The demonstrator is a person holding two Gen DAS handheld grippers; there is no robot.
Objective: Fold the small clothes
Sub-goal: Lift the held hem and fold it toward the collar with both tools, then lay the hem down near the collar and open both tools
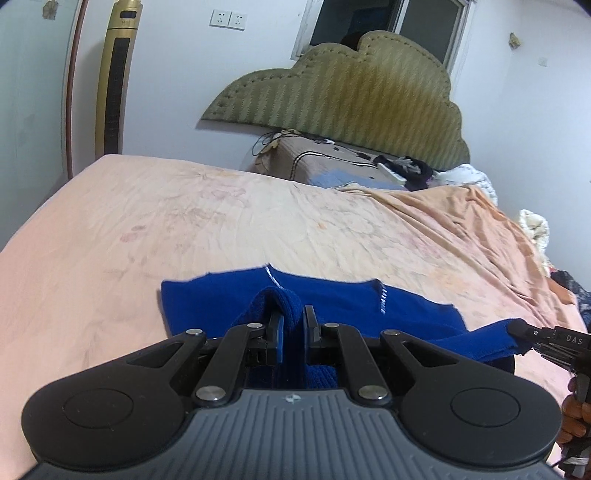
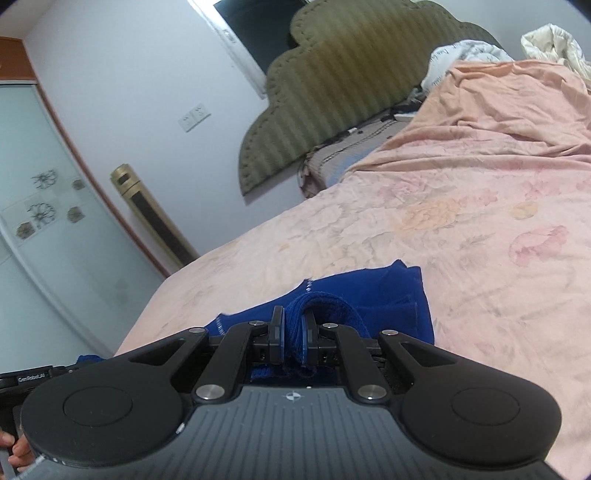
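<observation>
Blue knit garment (image 1: 332,302) spread low over a bed (image 1: 184,221) under a pink floral sheet, near the bed's front edge, partly lifted off the sheet at two gathered edges.

Left gripper (image 1: 293,325) with fingers (image 1: 275,332) pressed nearly together, pinching a bunched ridge of the blue knit — fabric arching up over the left finger and hanging down between the two. Seen from the left wrist view, right gripper (image 1: 517,328) at the far right, its black tip clamped on a stretched corner of the same garment, pulled taut and raised off the sheet. Part of a hand (image 1: 576,410) visible below it at the frame's edge.

From the right wrist view, right gripper (image 2: 293,326) likewise closed tight on a thick roll of the blue garment (image 2: 388,295), folded edge looping over the right finger (image 2: 309,332). Rest of the cloth lying flat ahead and to the right on the bed (image 2: 480,240), a short white stitched mark showing near its top edge. Left gripper's body just visible at the lower left, partly hidden; fingertips of a hand (image 2: 16,450) below it.

Behind — green padded headboard (image 1: 351,92) against a white wall, a gold tower fan (image 1: 118,81) standing at the left, a double wall socket (image 1: 228,19), rumpled bedding and dark clutter (image 1: 410,166) heaped at the head of the bed.
</observation>
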